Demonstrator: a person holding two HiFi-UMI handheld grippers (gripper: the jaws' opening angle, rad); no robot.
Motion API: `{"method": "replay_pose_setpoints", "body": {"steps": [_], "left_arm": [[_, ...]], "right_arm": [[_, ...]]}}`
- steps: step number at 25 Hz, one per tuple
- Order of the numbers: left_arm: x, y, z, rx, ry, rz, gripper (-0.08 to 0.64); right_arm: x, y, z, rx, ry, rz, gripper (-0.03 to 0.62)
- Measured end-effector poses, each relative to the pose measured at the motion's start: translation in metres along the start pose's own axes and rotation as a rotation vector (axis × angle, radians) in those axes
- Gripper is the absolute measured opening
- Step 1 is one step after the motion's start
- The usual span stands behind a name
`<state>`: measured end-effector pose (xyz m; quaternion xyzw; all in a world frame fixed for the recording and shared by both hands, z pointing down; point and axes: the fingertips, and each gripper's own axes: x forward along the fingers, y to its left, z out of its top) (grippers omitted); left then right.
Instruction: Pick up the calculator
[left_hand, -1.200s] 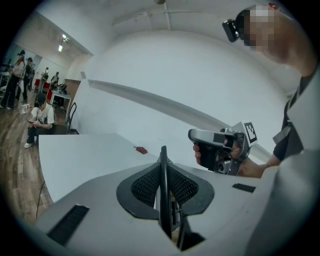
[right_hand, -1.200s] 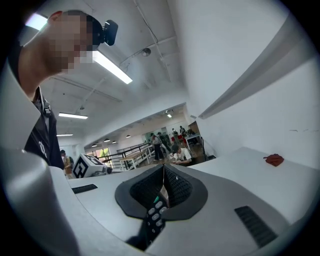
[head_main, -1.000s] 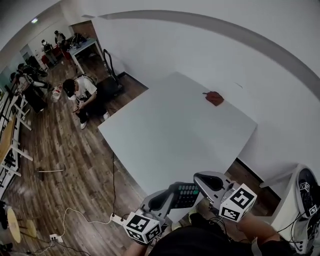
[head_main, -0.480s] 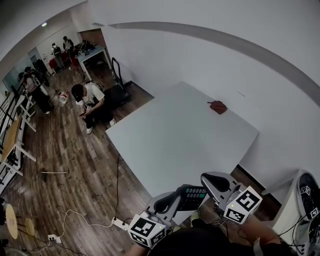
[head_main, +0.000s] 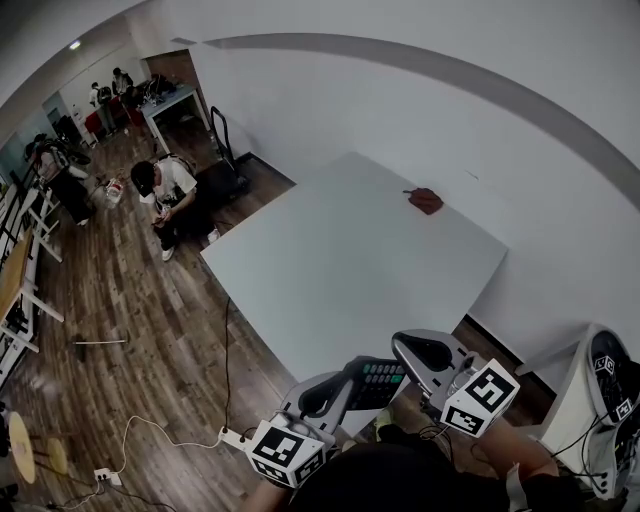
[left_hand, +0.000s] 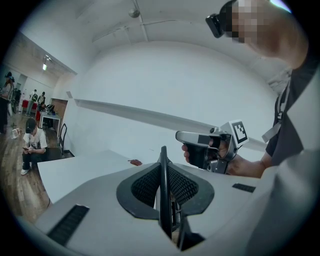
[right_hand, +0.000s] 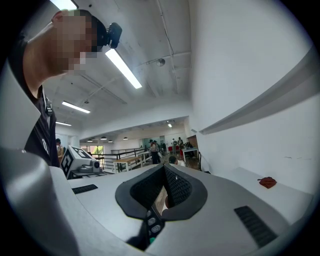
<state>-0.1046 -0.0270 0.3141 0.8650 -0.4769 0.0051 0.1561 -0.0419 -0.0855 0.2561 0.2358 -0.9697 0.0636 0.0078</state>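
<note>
Nearest the person, the left gripper (head_main: 352, 386) is pinching a dark, flat plastic calculator (head_main: 378, 383) with rows of pale and green keys. In the left gripper view the calculator stands edge-on as a thin black line, and the two ribbed pads press on it from either side. The right gripper (head_main: 405, 352) meets it from the other side. In the right gripper view its jaws are drawn to a narrow slit, with the keyed end of the calculator wedged low between them. Each gripper's marker cube points back towards the person's body. The calculator is held in the air between the two tools, clear of any surface. In the head view it covers the near corner of the white rectangular tabletop (head_main: 350, 260).

Below and to the left, a white power strip (head_main: 236, 438) lies with its pale cable on the brown wooden plank floor (head_main: 120, 300). On the tabletop a small crumpled red object (head_main: 426, 200) lies close to the far right edge, about midway along it and well apart from the grippers. Beyond the tabletop's left corner a person (head_main: 165, 190) in a light top crouches on the floor. A plain white wall (head_main: 450, 120) runs behind the table's far edges.
</note>
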Motion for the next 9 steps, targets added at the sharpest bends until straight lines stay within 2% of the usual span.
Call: {"method": "replay_pose_setpoints", "body": {"steps": [9], "left_arm": [[-0.0048,0.0046,-0.0006,-0.005,0.003,0.006,0.046]], "right_arm": [[0.0033,0.0049,-0.0005,-0.014,0.008,0.001,0.014]]}}
